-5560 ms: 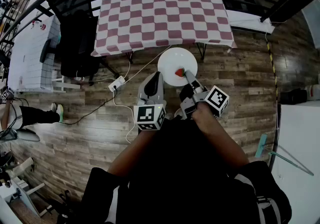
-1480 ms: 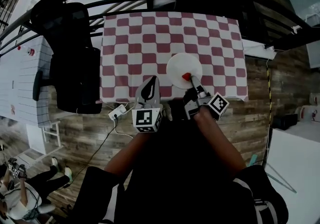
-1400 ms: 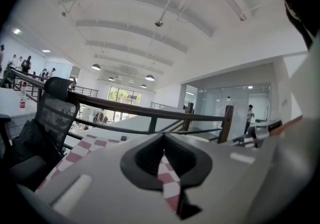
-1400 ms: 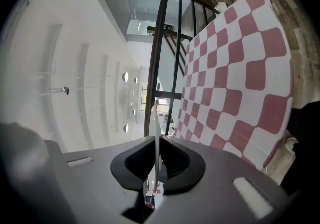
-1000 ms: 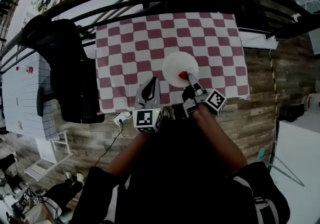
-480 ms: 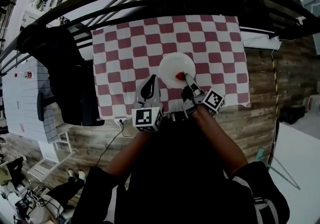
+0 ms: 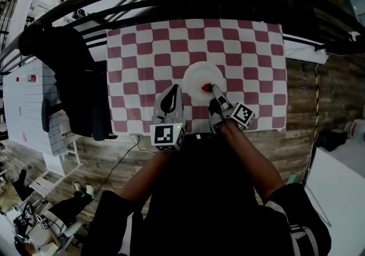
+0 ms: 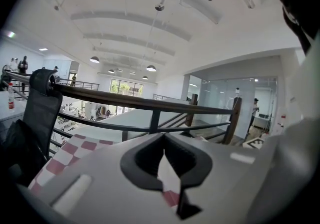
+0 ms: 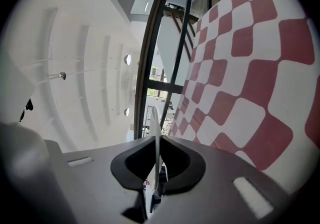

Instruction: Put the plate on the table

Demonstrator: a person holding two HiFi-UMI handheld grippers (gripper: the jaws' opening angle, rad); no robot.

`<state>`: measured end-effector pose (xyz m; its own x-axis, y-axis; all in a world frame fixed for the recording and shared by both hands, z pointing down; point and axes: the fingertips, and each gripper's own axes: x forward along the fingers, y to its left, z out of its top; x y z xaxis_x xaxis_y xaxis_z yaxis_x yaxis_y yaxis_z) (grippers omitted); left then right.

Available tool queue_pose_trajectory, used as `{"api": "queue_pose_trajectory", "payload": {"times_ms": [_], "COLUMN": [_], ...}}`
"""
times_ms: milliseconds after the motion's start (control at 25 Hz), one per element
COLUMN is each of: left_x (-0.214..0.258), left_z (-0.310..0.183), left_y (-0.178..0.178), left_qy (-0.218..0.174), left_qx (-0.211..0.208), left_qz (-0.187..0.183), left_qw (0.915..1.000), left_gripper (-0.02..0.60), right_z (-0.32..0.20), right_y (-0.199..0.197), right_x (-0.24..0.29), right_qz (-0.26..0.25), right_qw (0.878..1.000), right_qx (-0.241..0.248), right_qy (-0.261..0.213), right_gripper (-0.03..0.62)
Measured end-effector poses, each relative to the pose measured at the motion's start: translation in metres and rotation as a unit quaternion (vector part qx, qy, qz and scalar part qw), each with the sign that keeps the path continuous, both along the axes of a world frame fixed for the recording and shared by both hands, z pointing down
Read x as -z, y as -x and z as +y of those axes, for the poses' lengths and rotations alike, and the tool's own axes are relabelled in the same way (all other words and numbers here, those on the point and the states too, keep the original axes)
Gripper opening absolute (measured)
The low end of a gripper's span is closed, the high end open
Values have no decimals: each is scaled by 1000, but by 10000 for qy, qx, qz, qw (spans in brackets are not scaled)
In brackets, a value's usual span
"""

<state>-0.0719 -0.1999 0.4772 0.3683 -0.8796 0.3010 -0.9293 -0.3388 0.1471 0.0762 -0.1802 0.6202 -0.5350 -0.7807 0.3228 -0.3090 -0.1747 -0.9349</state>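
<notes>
Pinching the plate (image 7: 199, 75) by its near rim, my right tongs (image 7: 213, 88) hold it over the table's (image 7: 251, 49) middle; I cannot tell whether it touches the cloth. A small red bit (image 7: 206, 87) sits on the plate beside the jaws. My left tongs (image 7: 173, 88) hover clenched and empty over the table's near edge.

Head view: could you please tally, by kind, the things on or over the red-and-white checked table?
Round white plate: 1
Small red item on that plate: 1
Left hand-held gripper and right hand-held gripper: 2
Total: 4
</notes>
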Motion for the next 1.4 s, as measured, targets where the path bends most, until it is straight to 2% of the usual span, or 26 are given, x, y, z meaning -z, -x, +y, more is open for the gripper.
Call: {"api": "queue_pose_trajectory", "payload": {"times_ms": [240,440,520,640,760,920,1240,1400], "left_x": [-13,-6,-4,-7,-11,-17,-28,-30], "left_z": [-12,-23,-26,-28,-31,-30,-31,-34], "left_y": [-5,-8,-10,-9,-9,-9,-3,-5], "left_qy": [156,190,143,131,131,179,388,357], "left_qx": [90,207,248,370,438,479,708,680], "left_qz": [-27,127,104,67,23,-71,-59,-9], "left_qw": [9998,9995,9995,9992,9990,9987,9967,9970], "left_gripper": [8,8,8,8,8,8,8,8], "right_z": [-14,-35,-35,-43,-44,-51,-50,-56], "right_y": [-2,3,-2,7,7,9,5,13], "right_x": [-31,-42,-55,-61,-77,-88,-110,-108], "right_qz": [-35,-404,-149,-396,-417,-525,-251,-470], "right_qw": [9997,9983,9990,9978,9980,9967,9959,9955], "right_qx": [157,306,401,468,476,612,806,817], "right_qy": [180,-300,-156,-267,6,-82,315,125], "right_gripper": [17,17,16,15,15,17,15,16]}}
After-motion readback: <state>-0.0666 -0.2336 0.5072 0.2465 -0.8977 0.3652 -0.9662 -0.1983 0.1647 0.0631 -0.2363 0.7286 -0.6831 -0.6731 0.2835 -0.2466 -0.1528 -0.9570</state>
